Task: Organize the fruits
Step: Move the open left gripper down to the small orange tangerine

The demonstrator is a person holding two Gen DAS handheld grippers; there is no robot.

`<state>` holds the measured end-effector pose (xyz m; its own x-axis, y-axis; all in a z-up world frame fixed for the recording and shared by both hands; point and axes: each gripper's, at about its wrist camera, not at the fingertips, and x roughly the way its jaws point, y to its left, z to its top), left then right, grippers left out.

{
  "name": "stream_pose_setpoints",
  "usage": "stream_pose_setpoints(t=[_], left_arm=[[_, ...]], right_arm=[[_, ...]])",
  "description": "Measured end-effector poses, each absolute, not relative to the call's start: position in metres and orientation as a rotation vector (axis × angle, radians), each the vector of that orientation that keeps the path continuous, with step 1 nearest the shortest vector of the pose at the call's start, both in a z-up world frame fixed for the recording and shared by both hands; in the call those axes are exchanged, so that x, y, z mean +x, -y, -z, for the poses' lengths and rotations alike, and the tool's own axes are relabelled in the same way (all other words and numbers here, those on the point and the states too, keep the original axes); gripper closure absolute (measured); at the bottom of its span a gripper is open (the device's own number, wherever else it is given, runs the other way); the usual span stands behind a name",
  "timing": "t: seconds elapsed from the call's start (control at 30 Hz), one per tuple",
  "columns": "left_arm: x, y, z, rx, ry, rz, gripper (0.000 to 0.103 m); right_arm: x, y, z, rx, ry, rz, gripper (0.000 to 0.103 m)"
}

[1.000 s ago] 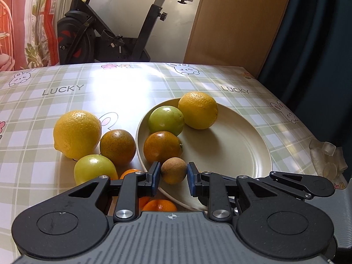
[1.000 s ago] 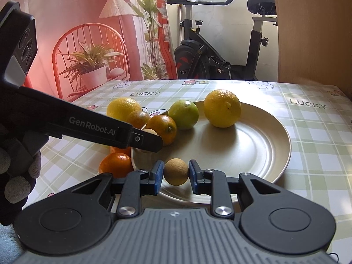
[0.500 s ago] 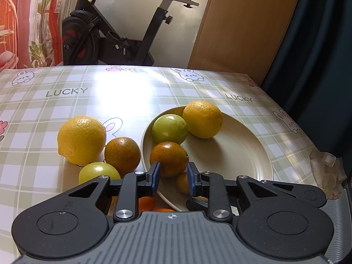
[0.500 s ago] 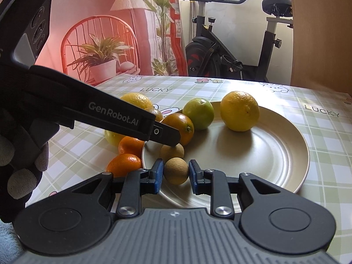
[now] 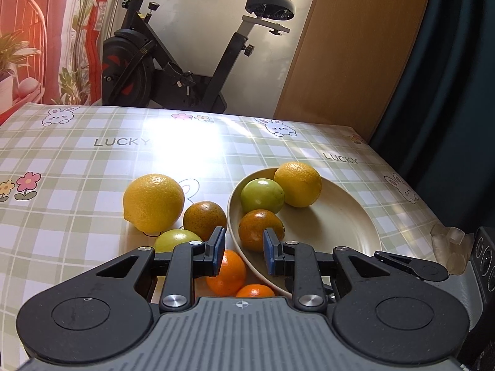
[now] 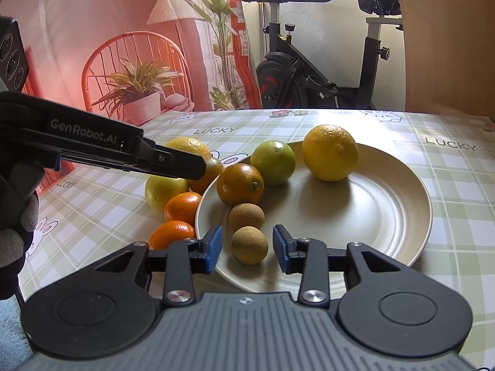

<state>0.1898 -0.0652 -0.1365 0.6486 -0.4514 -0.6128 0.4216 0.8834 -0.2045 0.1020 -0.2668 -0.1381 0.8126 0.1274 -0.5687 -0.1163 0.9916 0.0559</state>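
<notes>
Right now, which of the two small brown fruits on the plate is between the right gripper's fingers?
The nearer small brown fruit, at the plate's front edge; the other small brown fruit lies just behind it, beyond the open fingers.

Two lemons (image 6: 330, 152) (image 6: 187, 146), two green fruits (image 6: 273, 162) (image 6: 162, 189), two dark oranges (image 6: 240, 184) (image 6: 213, 167), two tangerines (image 6: 182, 207) (image 6: 171, 234), two longans (image 6: 246, 216) (image 6: 249, 245), one plate (image 6: 386, 213).
</notes>
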Motion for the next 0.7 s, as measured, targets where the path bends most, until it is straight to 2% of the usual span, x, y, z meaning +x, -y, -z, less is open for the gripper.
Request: stream_pose_setpoints(t=[0.7], left_arm=[[0.177, 0.034, 0.136, -0.105, -0.736, 0.467, 0.072]], right_arm=[[0.078, 0.258, 0.13, -0.022, -0.508, -0.141, 0.058]])
